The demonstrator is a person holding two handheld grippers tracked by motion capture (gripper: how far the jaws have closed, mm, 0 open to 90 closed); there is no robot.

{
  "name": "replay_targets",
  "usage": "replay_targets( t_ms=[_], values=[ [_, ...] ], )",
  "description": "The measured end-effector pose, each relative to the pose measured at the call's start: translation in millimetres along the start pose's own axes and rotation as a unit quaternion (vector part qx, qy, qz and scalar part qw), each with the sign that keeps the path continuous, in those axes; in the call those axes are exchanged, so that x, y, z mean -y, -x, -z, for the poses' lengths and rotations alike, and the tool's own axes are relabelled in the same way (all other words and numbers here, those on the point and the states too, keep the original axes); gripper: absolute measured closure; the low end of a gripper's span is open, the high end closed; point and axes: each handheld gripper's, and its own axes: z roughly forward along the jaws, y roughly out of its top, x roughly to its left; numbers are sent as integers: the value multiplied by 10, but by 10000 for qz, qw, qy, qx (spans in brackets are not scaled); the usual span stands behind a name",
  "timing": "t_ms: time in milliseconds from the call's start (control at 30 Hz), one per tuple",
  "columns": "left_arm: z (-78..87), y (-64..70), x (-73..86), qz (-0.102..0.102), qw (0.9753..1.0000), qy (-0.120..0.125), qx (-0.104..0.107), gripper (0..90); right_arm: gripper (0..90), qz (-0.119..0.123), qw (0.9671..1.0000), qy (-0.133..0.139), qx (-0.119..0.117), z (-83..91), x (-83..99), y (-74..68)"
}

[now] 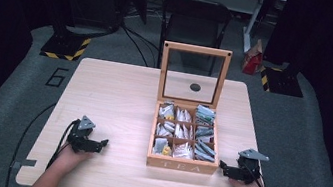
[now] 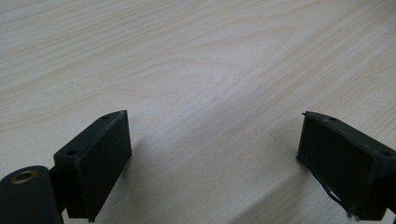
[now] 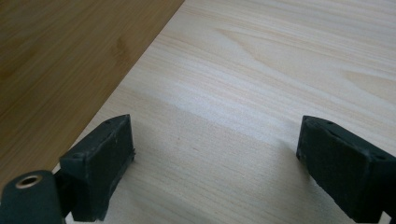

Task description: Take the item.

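A wooden tea box point(image 1: 181, 166) is sitting on the right-centre of the table point(image 1: 118, 96), near the front edge, its glass-paned lid point(image 1: 193, 75) standing upright at the back. Nine compartments are holding packets of tea bags point(image 1: 183, 132), and "TEA" is showing on the front wall.

The left tongs point(image 1: 102, 143) are resting low on the table well left of the box, with the jaws spread wide apart and nothing between them; in the left gripper view the left tongs point(image 2: 212, 158) are framing bare pale wood grain. The right tongs point(image 1: 221, 169) are lying just beside the box's front right corner, jaws likewise spread and empty. In the right gripper view the right tongs point(image 3: 215, 158) are looking along the table with the box's darker side wall point(image 3: 70, 56) rising at the left.

The table is a light wood top with rounded corners, standing on grey carpet point(image 1: 11, 99). Beyond it, a dark chair point(image 1: 193, 22) is facing the table, cables are trailing across the floor, and yellow-black striped stand bases point(image 1: 66, 46) are sitting at either side in a dim room.
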Motion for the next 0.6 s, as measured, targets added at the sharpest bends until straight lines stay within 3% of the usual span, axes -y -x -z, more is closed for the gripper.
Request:
replay_targets(
  t_ms=[400,600],
  values=[
    [0,-1,0,-4,10000,-2,0,93,158,-40,10000,-20,-14,33,4,-20],
    [-1,-2,-1,-8,10000,1,3,92,208,87,9999,-76,-121,54,-3,-14]
  ],
)
